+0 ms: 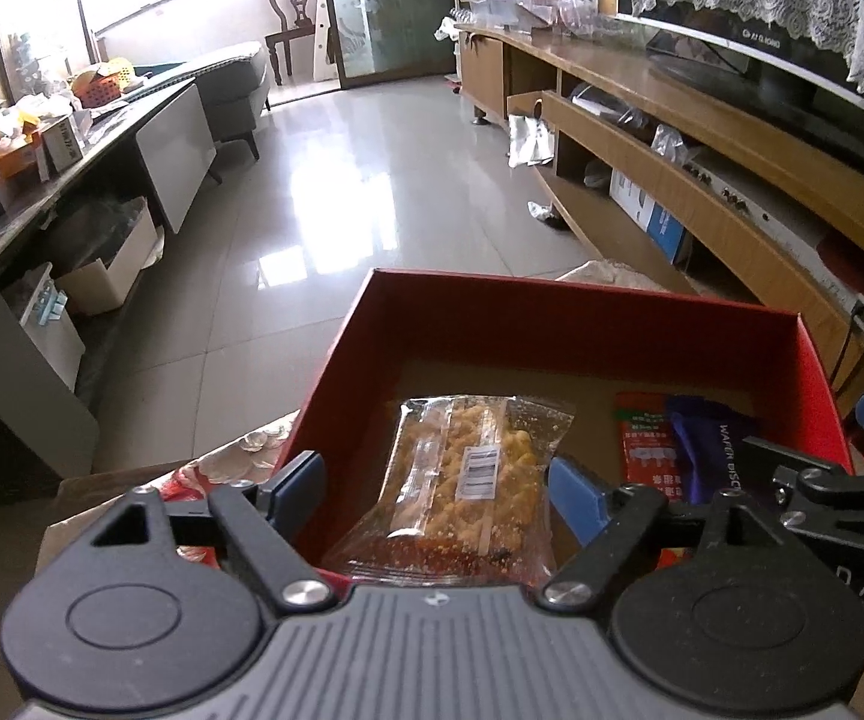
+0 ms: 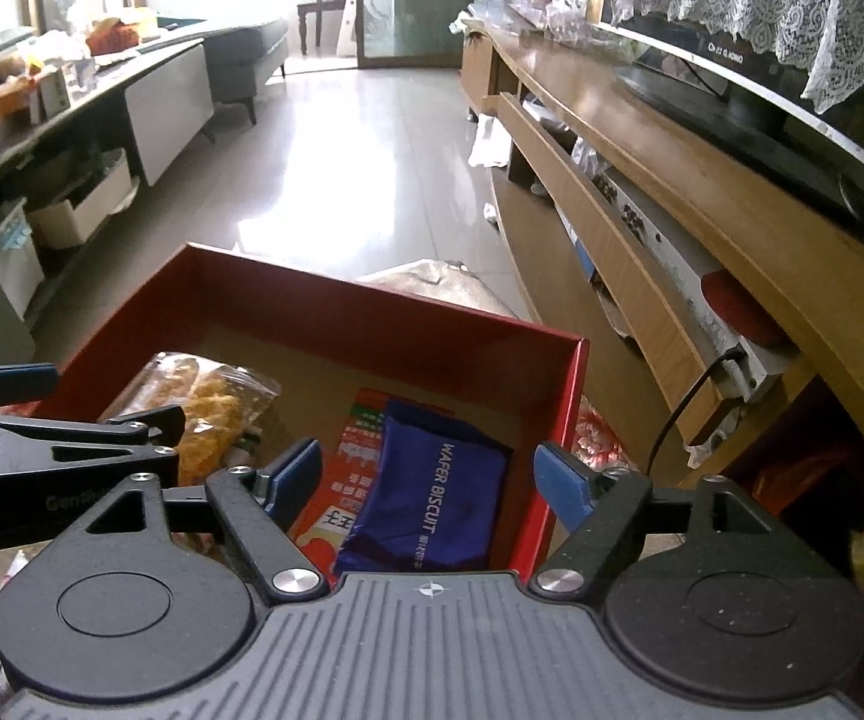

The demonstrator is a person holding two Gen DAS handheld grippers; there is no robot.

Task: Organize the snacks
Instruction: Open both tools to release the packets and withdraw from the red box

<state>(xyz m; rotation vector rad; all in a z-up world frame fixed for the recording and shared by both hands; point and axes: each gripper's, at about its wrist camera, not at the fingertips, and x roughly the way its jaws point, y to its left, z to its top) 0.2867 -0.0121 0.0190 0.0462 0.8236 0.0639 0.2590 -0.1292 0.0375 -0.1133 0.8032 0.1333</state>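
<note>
Box (image 1: 582,324), red cardboard, sits below both grippers, which tilt down into it side by side. Left gripper (image 1: 438,489) hangs released over the clear-wrapped crispy snack pack (image 1: 462,480). Right gripper (image 2: 426,477), also spread, grips nothing above the blue wafer biscuit pack (image 2: 432,504) lying on a red packet (image 2: 342,480).

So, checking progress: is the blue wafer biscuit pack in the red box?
In: blue wafer biscuit pack lies inside red box, overlapping a red packet.
</note>
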